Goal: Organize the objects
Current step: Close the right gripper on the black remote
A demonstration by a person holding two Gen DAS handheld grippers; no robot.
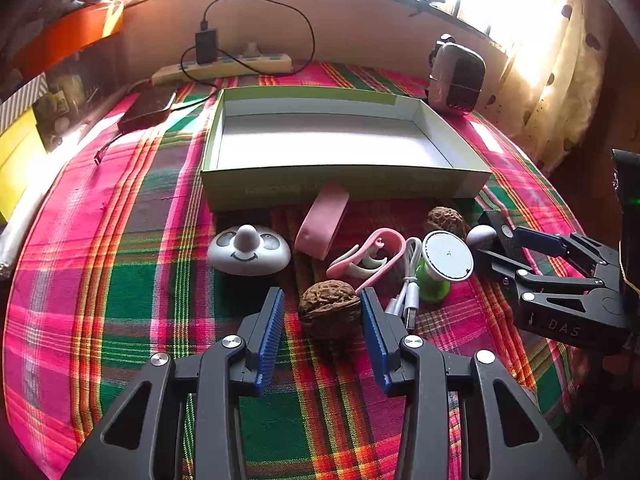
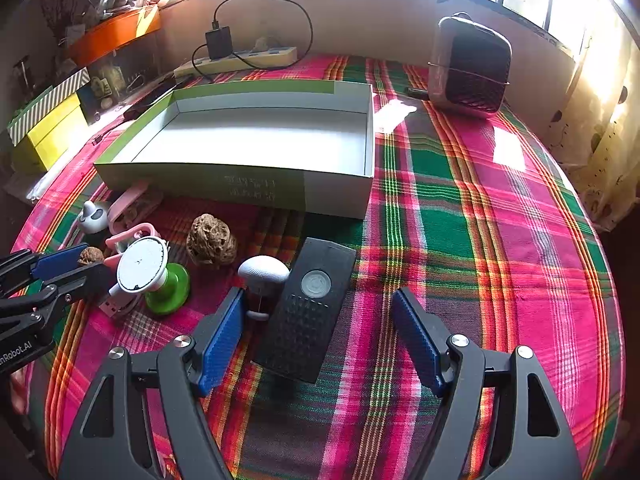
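Note:
An empty green-and-white box (image 1: 344, 188) (image 2: 240, 184) lies open on the plaid cloth. In front of it lie a white smiley dome (image 1: 248, 250), a pink case (image 1: 322, 226), a pink clip (image 1: 372, 256), a white cable (image 1: 408, 292), a white disc on a green base (image 1: 446, 258) (image 2: 144, 266), a wrinkled pit (image 2: 211, 240) and a white egg shape (image 2: 264, 272). My left gripper (image 1: 323, 320) is open, straddling a brown walnut (image 1: 330, 308). My right gripper (image 2: 320, 334) is open around a black remote (image 2: 308, 312), which lies on the cloth.
A power strip with a black charger (image 1: 224, 66) runs along the back wall. A small fan heater (image 2: 468, 68) stands at the back right, and a dark power bank (image 1: 148, 108) lies at the back left. Yellow boxes (image 2: 52, 132) line the left edge; a curtain hangs at the right.

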